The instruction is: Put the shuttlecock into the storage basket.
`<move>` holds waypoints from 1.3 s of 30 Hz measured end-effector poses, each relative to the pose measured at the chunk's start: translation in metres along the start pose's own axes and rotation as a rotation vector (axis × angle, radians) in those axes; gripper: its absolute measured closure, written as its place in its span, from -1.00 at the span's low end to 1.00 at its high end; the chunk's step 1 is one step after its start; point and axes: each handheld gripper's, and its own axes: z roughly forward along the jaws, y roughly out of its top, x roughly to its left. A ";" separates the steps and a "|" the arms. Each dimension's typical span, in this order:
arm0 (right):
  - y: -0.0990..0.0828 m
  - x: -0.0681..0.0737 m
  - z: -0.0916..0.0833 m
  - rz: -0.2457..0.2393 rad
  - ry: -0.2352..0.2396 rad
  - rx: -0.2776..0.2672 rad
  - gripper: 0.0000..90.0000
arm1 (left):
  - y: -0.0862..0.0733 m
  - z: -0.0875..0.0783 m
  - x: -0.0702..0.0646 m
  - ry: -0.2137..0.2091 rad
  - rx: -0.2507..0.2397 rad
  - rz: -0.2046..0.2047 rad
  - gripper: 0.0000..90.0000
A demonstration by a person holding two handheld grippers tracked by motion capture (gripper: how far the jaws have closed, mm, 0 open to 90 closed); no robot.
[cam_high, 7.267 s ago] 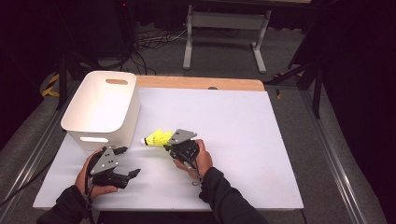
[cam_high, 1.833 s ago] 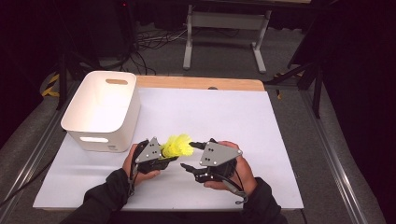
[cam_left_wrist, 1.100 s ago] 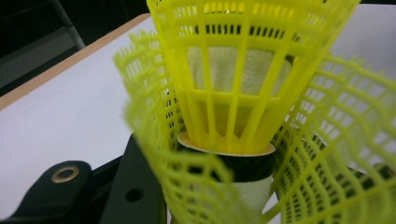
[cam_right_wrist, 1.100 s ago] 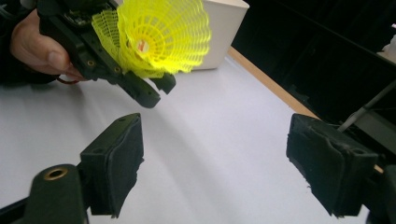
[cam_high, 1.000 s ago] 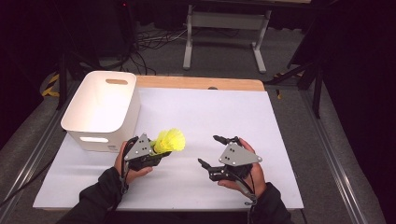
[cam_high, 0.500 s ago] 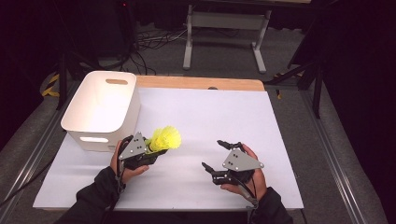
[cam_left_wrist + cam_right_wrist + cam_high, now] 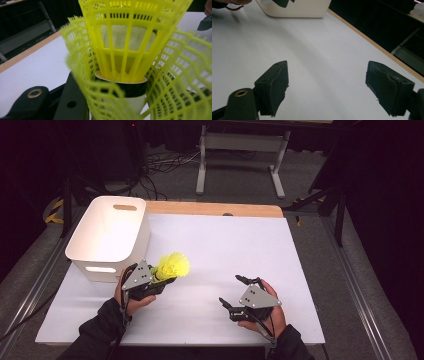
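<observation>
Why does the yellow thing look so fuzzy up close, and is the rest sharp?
Left gripper view: the shuttlecocks sit too near the lens, so the front mesh blurs. Right gripper view: table softly smeared, jaws crisp. High view: evenly lit, sharp, dark surroundings.

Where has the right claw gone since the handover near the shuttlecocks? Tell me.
Yes: the right claw moved right and toward the table's near edge, away from the white bin, jaws open.

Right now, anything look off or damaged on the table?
Nothing stands out. The left tool holds nested yellow shuttlecocks, skirts intact, beside the upright white bin. The right tool is open and holds nothing.
</observation>
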 end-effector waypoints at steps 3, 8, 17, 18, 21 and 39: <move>-0.006 -0.002 -0.002 0.016 -0.019 0.004 -0.57 | 0.000 -0.002 0.001 0.007 -0.006 0.000 0.45; -0.015 -0.005 -0.007 0.035 -0.035 0.013 -0.57 | 0.001 -0.004 0.002 0.009 -0.009 -0.002 0.45; -0.027 -0.008 -0.010 0.038 -0.050 0.034 -0.57 | 0.002 -0.010 0.005 0.018 -0.023 -0.006 0.45; -0.027 -0.008 -0.011 0.041 -0.052 0.033 -0.57 | 0.002 -0.010 0.005 0.018 -0.029 -0.016 0.45; -0.029 -0.008 -0.011 0.045 -0.053 0.035 -0.57 | 0.003 -0.012 0.006 0.022 -0.035 -0.017 0.45; -0.031 -0.006 -0.006 0.041 -0.039 0.036 -0.57 | 0.007 -0.026 0.011 0.048 -0.066 -0.016 0.45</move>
